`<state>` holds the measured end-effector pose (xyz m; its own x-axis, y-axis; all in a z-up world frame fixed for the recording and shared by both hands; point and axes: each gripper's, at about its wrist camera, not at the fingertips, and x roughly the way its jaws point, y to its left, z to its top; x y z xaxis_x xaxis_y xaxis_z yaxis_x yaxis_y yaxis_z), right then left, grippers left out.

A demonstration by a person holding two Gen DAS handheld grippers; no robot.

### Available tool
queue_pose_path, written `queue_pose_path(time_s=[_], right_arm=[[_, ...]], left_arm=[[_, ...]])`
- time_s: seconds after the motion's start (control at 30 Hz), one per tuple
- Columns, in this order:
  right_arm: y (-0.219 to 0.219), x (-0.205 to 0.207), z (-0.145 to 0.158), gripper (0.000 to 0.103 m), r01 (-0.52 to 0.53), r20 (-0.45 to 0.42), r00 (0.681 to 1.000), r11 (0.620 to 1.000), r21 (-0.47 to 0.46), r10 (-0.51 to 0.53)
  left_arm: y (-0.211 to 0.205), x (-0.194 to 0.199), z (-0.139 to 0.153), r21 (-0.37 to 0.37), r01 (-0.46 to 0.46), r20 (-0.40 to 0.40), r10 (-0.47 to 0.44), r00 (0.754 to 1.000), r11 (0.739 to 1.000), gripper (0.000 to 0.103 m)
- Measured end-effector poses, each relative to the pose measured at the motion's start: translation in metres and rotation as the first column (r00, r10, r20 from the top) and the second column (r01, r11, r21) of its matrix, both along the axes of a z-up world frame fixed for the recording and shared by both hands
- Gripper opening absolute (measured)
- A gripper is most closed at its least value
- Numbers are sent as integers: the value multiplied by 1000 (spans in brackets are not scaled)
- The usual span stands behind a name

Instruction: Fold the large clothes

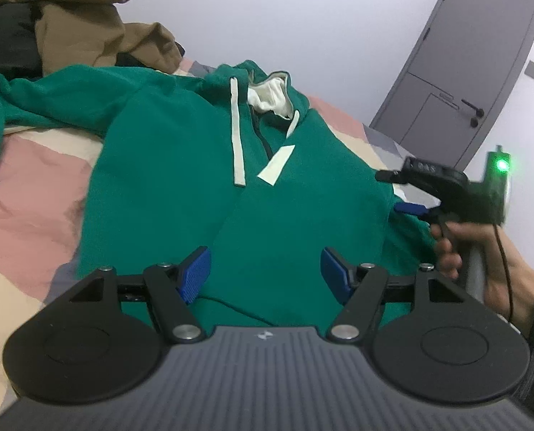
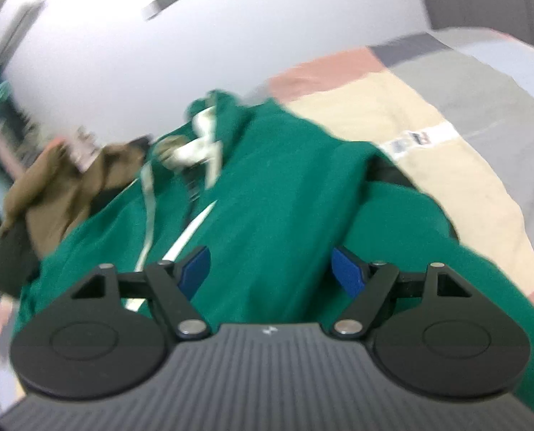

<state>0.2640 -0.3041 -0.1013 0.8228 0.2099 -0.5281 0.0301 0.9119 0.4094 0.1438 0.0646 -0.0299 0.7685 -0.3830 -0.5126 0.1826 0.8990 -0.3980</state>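
A green hoodie (image 1: 181,165) with white drawstrings and a cream hood lining lies spread face up on the bed, hood at the far end. My left gripper (image 1: 265,273) is open and empty just above the hoodie's lower front. My right gripper (image 2: 270,269) is open and empty, hovering over the hoodie (image 2: 274,194) near its right side and folded sleeve. In the left wrist view the right gripper (image 1: 407,194) shows at the hoodie's right edge, held by a hand. The right wrist view is blurred by motion.
The bed has a pink, cream and grey patchwork cover (image 1: 26,186). A pile of brown and black clothes (image 1: 69,32) lies at the far left of the bed. A grey door (image 1: 475,57) stands in the white wall beyond.
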Motion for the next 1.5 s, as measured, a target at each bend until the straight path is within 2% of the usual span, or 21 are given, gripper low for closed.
queue_pose_path(time_s=[0.07,0.2,0.23,0.3,0.33,0.37,0.53,0.7,0.8,0.93,1.13,1.23,1.3,1.43,1.5], right_arm=[[-9,15,-8,78,14,-8,1000,999,45,-14],[-12,43,-23,75,-33,-6,999,991,126,34],[-12,46,-25,70,-47,6,999,989,137,46],[-11,51,-28,52,-60,29,998,989,137,57],[-10,55,-29,34,-55,34,998,990,133,51],[-13,57,-30,23,-46,39,998,990,134,41],[-34,62,-24,15,-2,103,995,989,146,-13],[-59,66,-19,13,94,165,979,985,142,-117],[-71,72,-26,13,135,150,977,986,102,-149],[-75,74,-37,13,146,117,980,983,113,-159],[-66,66,-28,16,147,100,983,986,78,-155],[-61,55,-20,18,131,116,984,991,21,-132],[-58,47,-12,21,117,120,986,993,-10,-115],[-50,24,4,47,88,138,987,994,-71,-77],[-43,9,13,53,74,157,986,993,-94,-59]], left_arm=[[-4,5,-2,9,3,0,-3,1000,1000,72],[-8,14,-5,5,15,-3,-15,1000,1000,72],[-10,15,-6,14,17,3,-17,1000,1000,72],[-14,19,-7,36,22,10,-22,1000,999,72],[-17,21,-8,43,22,10,-23,1000,999,72],[-18,22,-9,46,23,11,-24,1000,999,72],[-26,35,-14,51,49,22,-51,998,997,72],[-30,47,-20,46,63,14,-64,998,997,72],[-32,55,-25,70,61,1,-62,998,996,72],[-32,63,-32,79,57,-25,-55,998,995,72],[-33,63,-36,110,38,-31,-35,999,993,72],[-31,61,-35,129,16,-18,-14,1000,992,72],[-30,58,-32,130,11,-10,-10,1000,991,72],[-28,53,-28,132,-2,6,1,1000,991,72],[-28,49,-25,138,-8,13,6,1000,990,72]])
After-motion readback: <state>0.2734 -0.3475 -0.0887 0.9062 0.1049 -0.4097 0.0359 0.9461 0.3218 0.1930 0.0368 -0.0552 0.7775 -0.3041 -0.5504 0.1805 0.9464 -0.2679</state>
